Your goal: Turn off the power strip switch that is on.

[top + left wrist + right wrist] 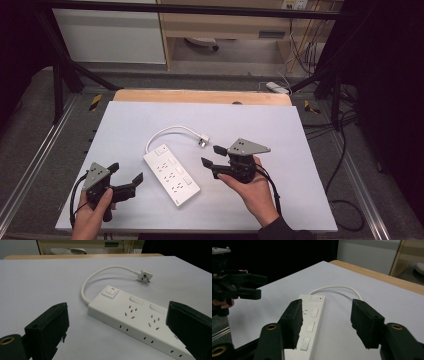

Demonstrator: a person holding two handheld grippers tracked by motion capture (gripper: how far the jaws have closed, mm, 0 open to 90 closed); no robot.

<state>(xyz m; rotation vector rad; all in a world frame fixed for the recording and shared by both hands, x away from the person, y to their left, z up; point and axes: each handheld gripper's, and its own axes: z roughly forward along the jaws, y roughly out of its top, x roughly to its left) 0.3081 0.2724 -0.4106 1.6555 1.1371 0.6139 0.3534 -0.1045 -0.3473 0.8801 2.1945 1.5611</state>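
Table (125,130): white top, wooden strip along the far edge; it carries a power strip with its lead and plug.
Power strip (171,173): white, long, flat on the table between the two tools, set at a slant, switch end farther from the person; touching neither tool.
Handling: probably a stiff, light plastic body with smooth, somewhat slippery faces; best taken across its narrow width, on the long sides, near the middle so it stays level.
Left tool (126,177): held low at the near left, jaws wide apart, nothing between them, aimed at the strip.
Right tool (212,155): just right of the strip, jaws wide apart and empty.
Lead (167,131): short white cable, curving away from the switch end; bendy, a poor hold.
Plug (203,140): lies on the table at the lead's far end, near the right tool.
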